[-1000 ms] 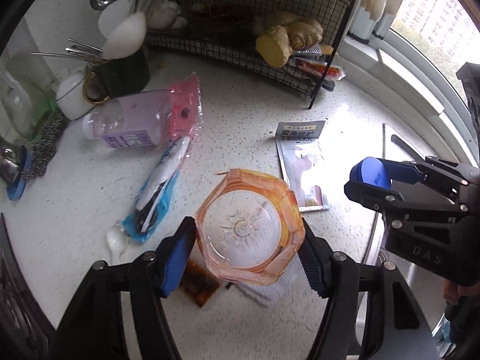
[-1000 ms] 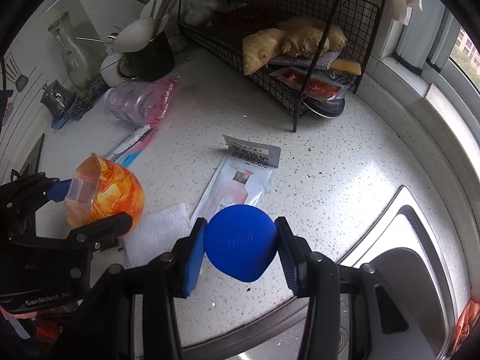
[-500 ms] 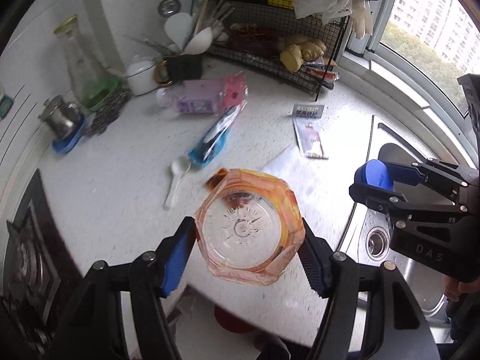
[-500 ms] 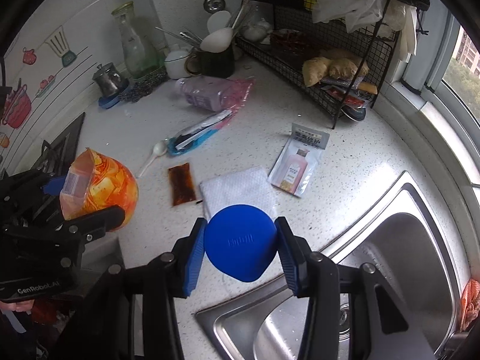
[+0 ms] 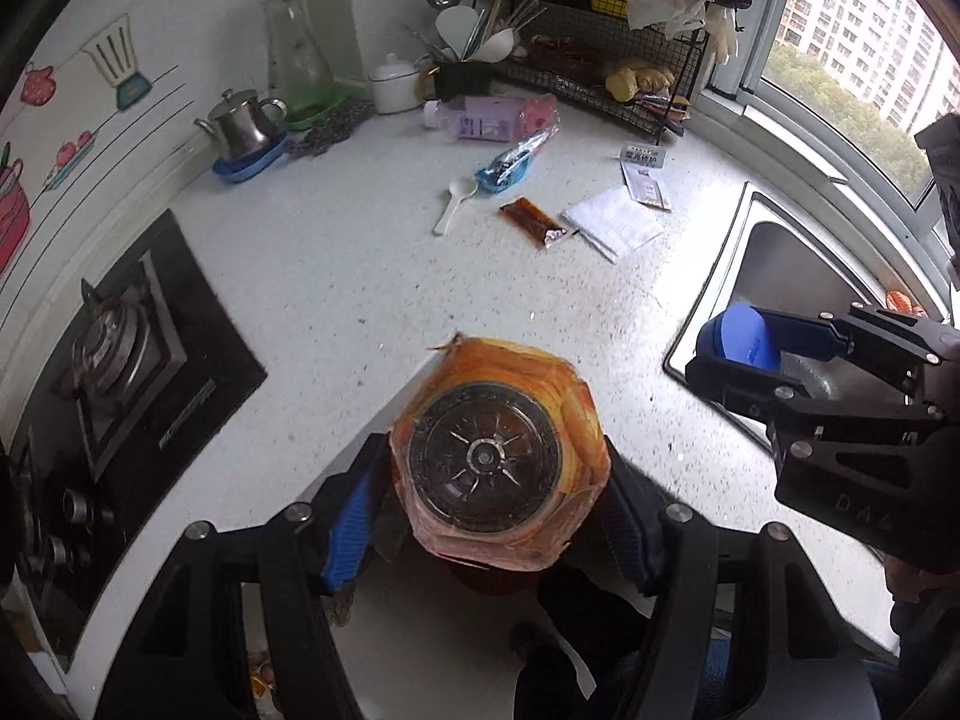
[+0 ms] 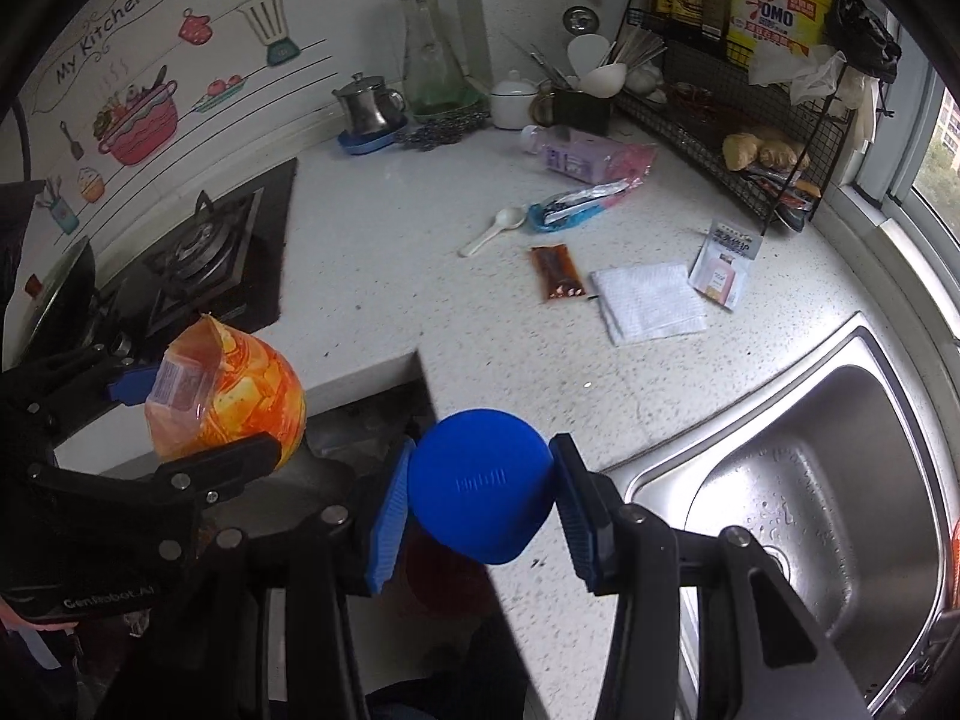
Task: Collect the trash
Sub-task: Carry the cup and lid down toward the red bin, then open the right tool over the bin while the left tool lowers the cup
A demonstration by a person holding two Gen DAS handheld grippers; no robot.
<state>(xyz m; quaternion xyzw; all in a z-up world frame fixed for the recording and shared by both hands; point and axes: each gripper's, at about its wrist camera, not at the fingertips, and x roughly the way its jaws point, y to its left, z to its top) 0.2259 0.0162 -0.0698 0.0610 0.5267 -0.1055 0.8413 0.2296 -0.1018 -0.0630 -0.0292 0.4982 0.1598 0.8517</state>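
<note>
Both units have drawn back from the worktop (image 5: 336, 276). Left view: your left hand-held gripper (image 5: 489, 516) clamps the orange cup (image 5: 498, 450), now past the worktop edge; earlier it hung over the litter. Right view: your right hand-held gripper (image 6: 483, 510) clamps the blue cap (image 6: 480, 495) at the corner between worktop and sink (image 6: 828, 480), with open room below.

Both cameras look steeply down from above the front edge of the table (image 5: 336, 276), each along its own fingers. The left view faces the hob (image 5: 120, 360) side, the right view the sink (image 6: 810, 480) side. They share the table middle, the folded napkin (image 6: 648, 300), the wire rack (image 5: 600, 60) and the tiled corner.
</note>
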